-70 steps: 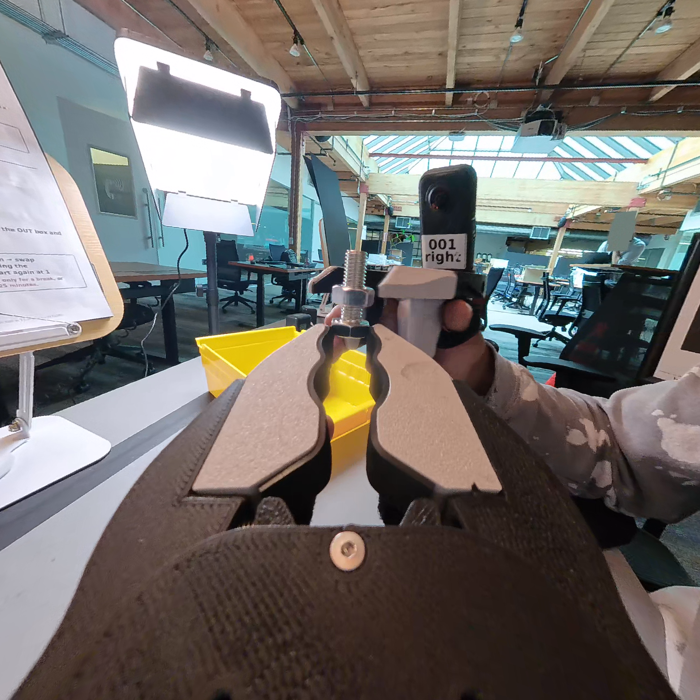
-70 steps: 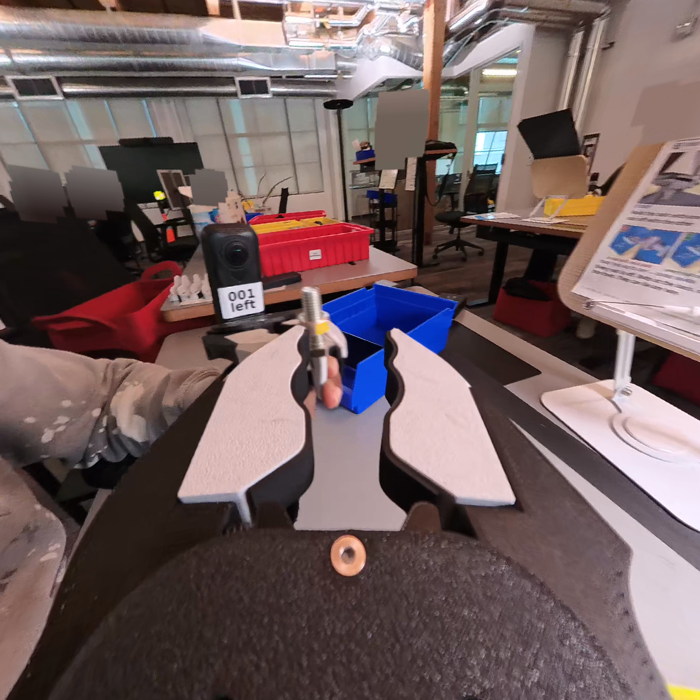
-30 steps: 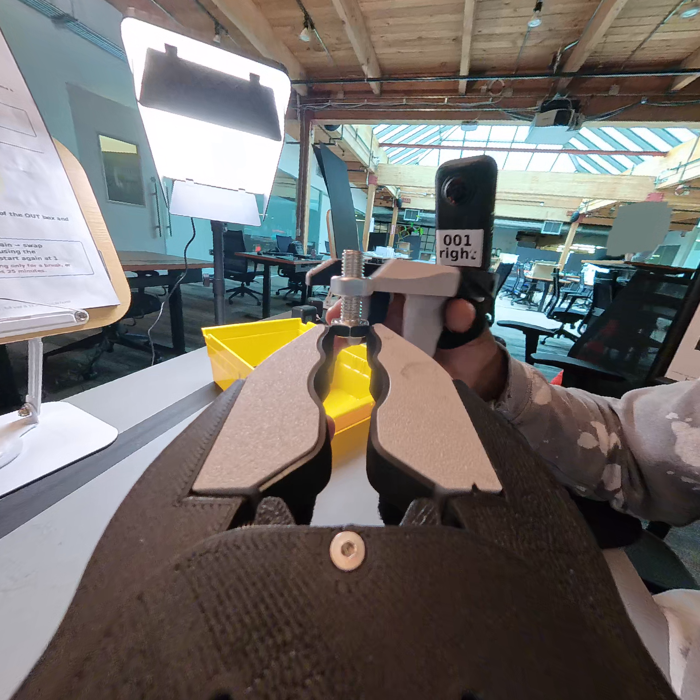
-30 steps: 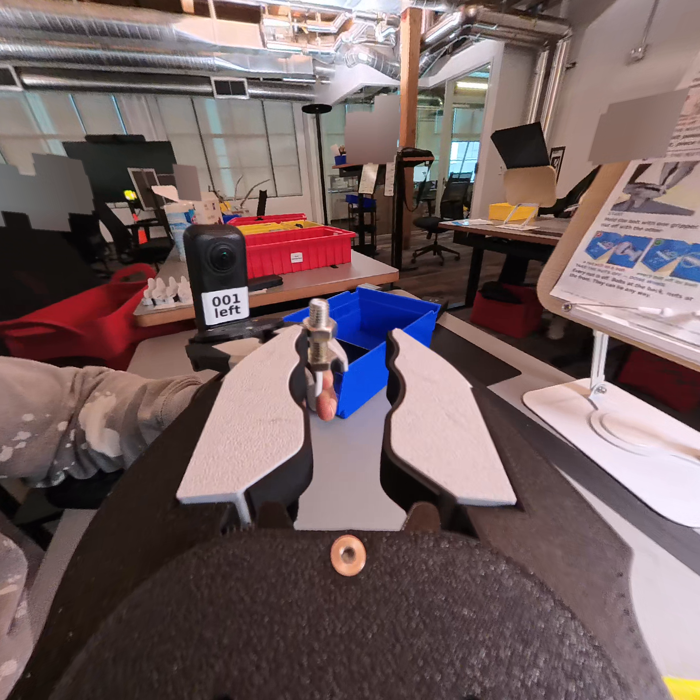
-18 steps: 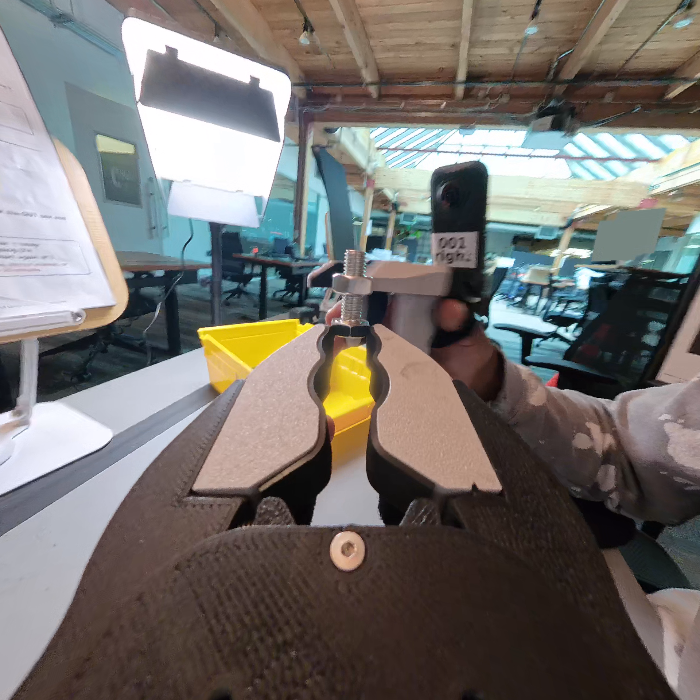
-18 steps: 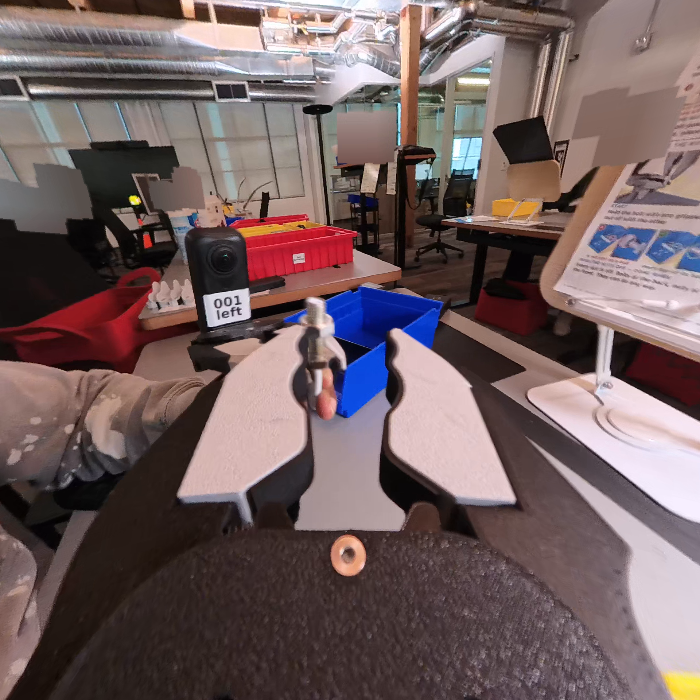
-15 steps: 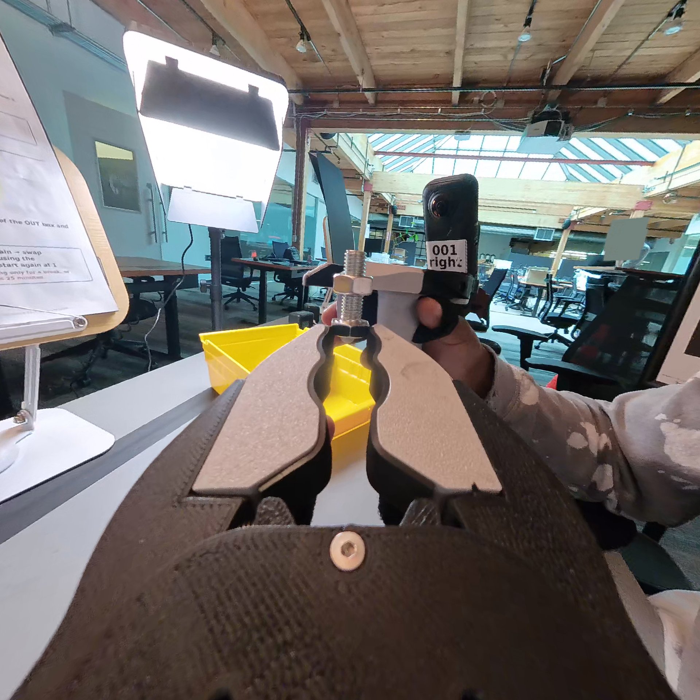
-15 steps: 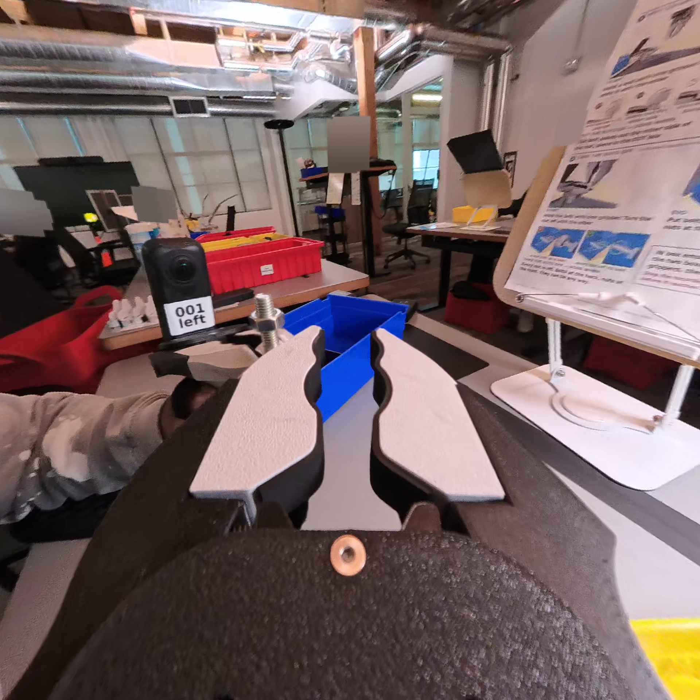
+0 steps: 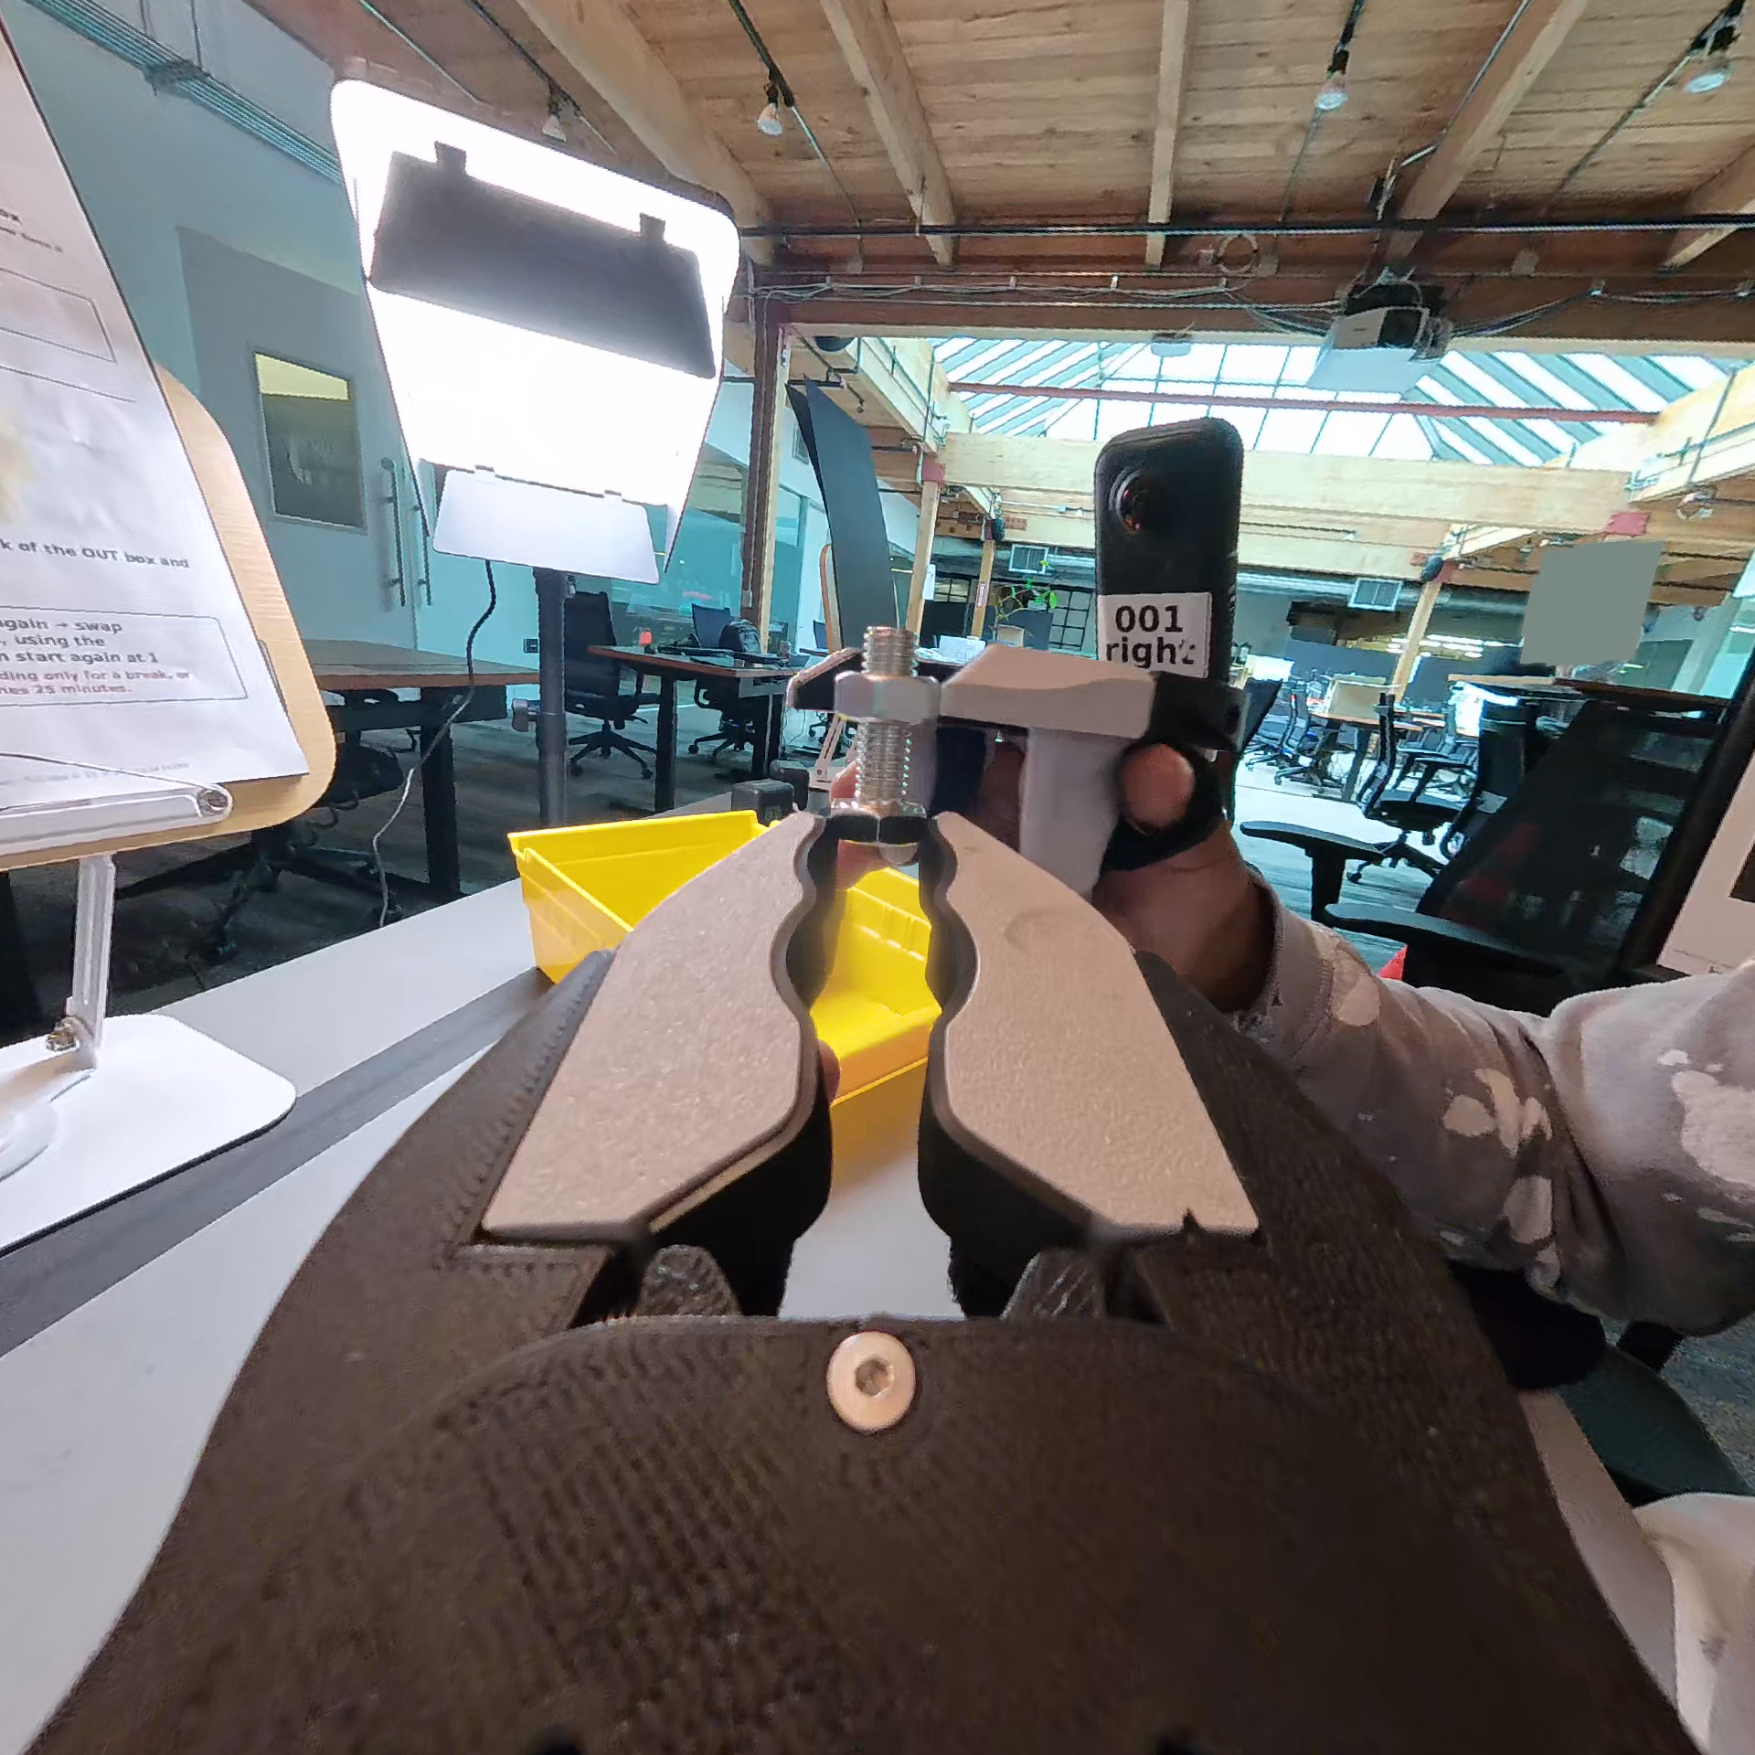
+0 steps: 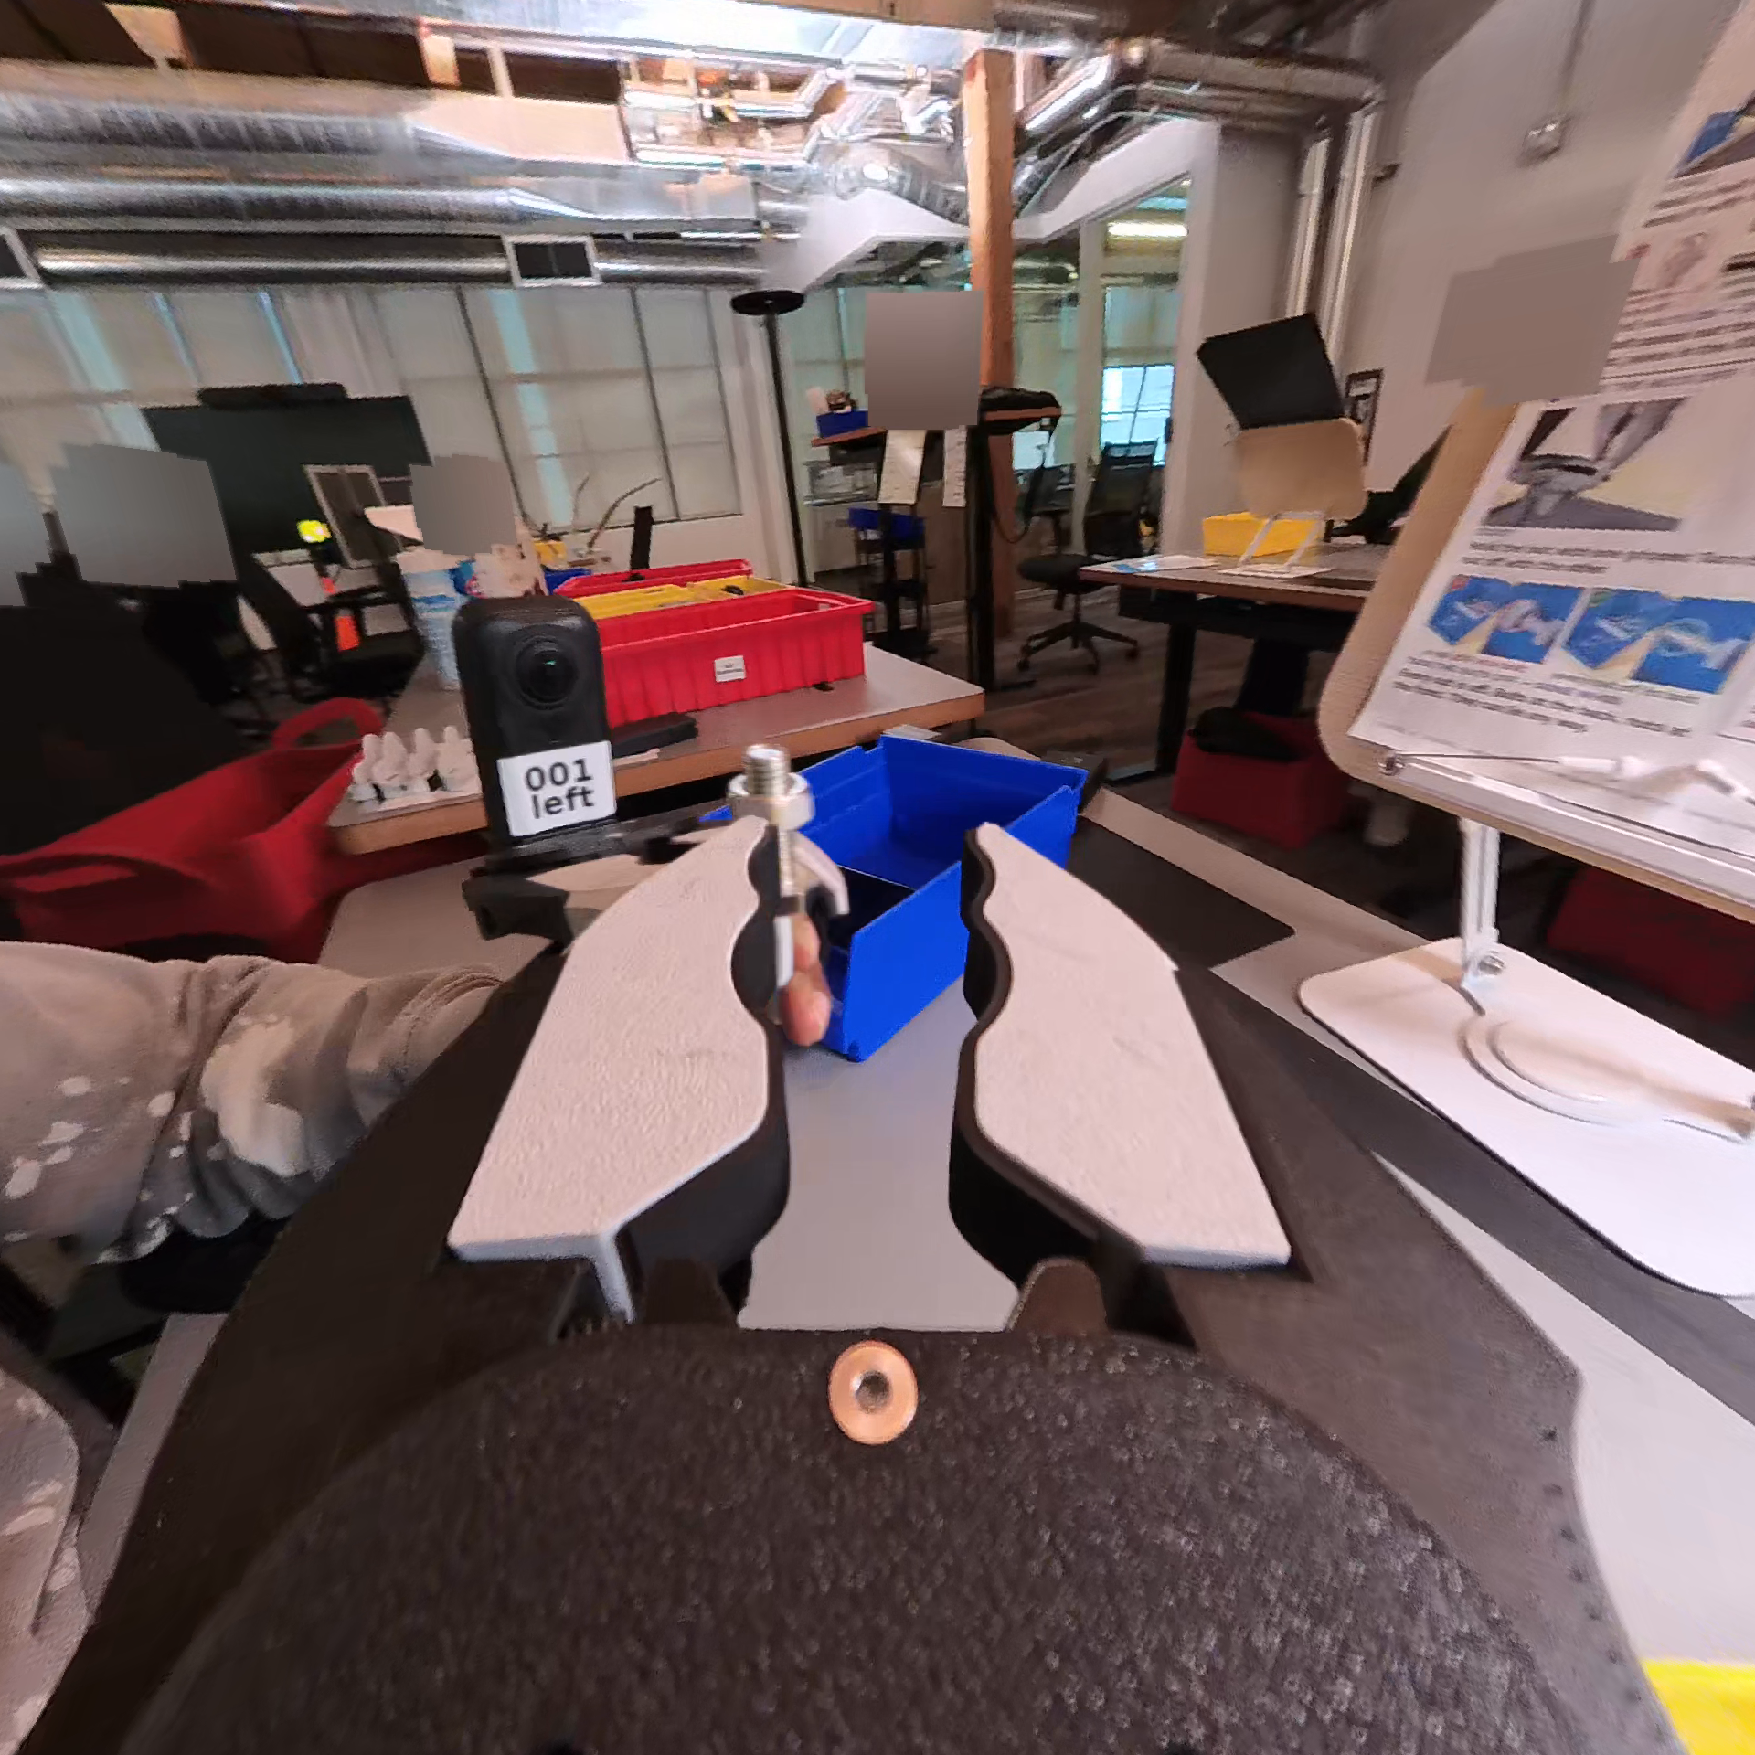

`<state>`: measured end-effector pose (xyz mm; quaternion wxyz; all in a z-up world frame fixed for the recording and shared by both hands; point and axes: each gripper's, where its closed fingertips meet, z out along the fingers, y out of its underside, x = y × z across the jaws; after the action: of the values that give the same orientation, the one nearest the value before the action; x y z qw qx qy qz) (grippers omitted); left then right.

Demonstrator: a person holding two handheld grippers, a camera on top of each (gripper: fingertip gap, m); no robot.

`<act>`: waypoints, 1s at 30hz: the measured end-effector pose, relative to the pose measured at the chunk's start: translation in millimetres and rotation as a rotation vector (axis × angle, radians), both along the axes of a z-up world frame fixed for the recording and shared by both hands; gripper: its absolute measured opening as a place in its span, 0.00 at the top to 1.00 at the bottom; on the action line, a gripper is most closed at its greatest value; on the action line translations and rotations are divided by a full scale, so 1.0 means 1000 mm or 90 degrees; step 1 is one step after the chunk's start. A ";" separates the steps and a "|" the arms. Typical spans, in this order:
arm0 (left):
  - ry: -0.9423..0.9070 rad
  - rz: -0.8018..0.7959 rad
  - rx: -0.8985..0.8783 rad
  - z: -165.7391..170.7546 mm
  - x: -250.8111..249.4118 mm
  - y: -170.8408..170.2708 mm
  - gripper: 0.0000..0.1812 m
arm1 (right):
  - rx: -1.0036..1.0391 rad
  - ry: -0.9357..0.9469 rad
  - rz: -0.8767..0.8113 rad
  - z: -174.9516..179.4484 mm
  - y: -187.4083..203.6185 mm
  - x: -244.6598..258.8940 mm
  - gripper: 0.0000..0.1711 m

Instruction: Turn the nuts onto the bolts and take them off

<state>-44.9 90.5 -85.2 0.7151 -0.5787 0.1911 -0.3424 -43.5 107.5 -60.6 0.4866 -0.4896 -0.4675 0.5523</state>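
Tongs first: your left tongs (image 9: 874, 836) are drawn narrow onto the hex head of the bolt (image 9: 881, 750), which stands upright just above their tips, threads up. Your right tongs (image 10: 864, 855) stand parted in their own view, nothing between the tips; in the left wrist view one finger (image 9: 1035, 693) of theirs lies against the nut (image 9: 885, 698), but whether the pair pinches it you cannot tell. Nut sits high on the shank, a few threads showing above it. Judged handling: steel, rigid, small, dense for its size, smooth and likely slippery on the flats; no risk of crushing, real risk of twisting out. Take the nut across two opposite flats, square to the axis, and keep the head clamped low. Beyond lie the yellow bin (image 9: 608, 883) and the blue bin (image 10: 950, 855) on the table (image 9: 285, 1092).
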 end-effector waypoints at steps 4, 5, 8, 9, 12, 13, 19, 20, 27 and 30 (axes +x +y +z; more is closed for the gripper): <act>0.012 -0.005 -0.001 -0.004 0.005 0.000 0.90 | -0.001 -0.001 0.030 -0.003 -0.015 -0.008 0.77; 0.013 -0.006 0.002 -0.003 0.006 -0.001 0.90 | -0.007 0.000 0.027 -0.003 -0.013 -0.007 0.77; 0.005 -0.007 0.010 0.001 0.003 -0.003 0.90 | -0.023 0.014 -0.033 -0.002 0.013 0.002 0.89; 0.008 -0.005 0.013 0.002 0.003 -0.003 0.90 | -0.016 0.021 -0.042 0.000 0.018 0.006 0.89; 0.008 -0.006 0.006 0.000 0.003 -0.002 0.90 | -0.004 0.015 -0.008 0.004 0.007 0.006 0.81; 0.009 -0.006 0.003 -0.002 0.004 -0.001 0.90 | 0.006 0.014 0.006 0.004 -0.001 0.003 0.79; 0.020 -0.003 0.000 -0.004 0.008 -0.001 0.90 | 0.010 0.001 0.023 -0.002 -0.009 -0.003 0.76; 0.007 -0.003 0.002 -0.003 0.004 -0.001 0.90 | -0.001 0.001 0.023 -0.002 -0.006 -0.001 0.79; 0.010 -0.004 0.006 -0.002 0.004 -0.001 0.90 | 0.007 0.007 0.024 0.003 -0.010 0.000 0.78; 0.015 -0.006 0.011 -0.003 0.008 -0.003 0.90 | 0.005 0.009 0.025 0.002 -0.015 -0.004 0.78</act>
<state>-36.7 87.8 -87.8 0.7159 -0.5758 0.2051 -0.3375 -47.4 92.9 -58.6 0.4809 -0.4743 -0.4758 0.5633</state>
